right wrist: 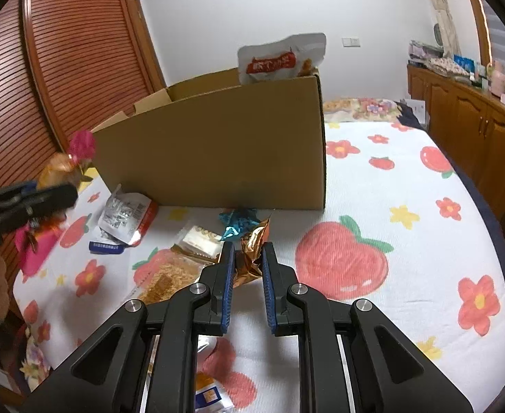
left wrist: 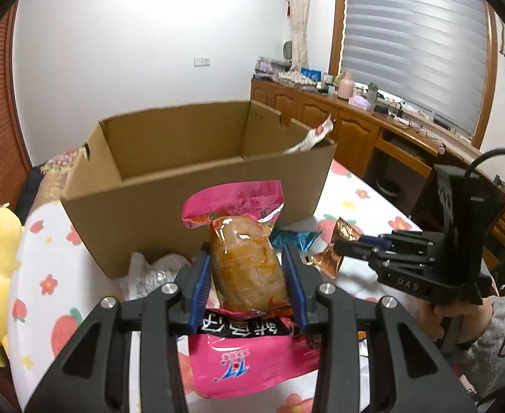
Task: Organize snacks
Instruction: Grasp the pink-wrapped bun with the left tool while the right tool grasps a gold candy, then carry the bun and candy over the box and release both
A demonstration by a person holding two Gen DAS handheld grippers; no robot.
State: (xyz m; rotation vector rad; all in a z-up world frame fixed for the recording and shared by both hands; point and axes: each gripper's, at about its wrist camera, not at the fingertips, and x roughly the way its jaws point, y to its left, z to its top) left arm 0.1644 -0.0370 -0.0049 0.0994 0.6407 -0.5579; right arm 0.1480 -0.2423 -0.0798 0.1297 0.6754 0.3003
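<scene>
A pink snack pack stands upright at lower centre; a gold wrapper lies below the open cardboard box.

Loose snack packets lie on the bedspread before the cardboard box.

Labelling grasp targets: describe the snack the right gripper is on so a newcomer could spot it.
Find the cardboard box on the fruit-print bedsheet. In front of its near wall lie loose snacks; the right gripper is closed around the copper foil packet. It sits just below a crinkled teal wrapper and is the only shiny orange-gold one.
</scene>
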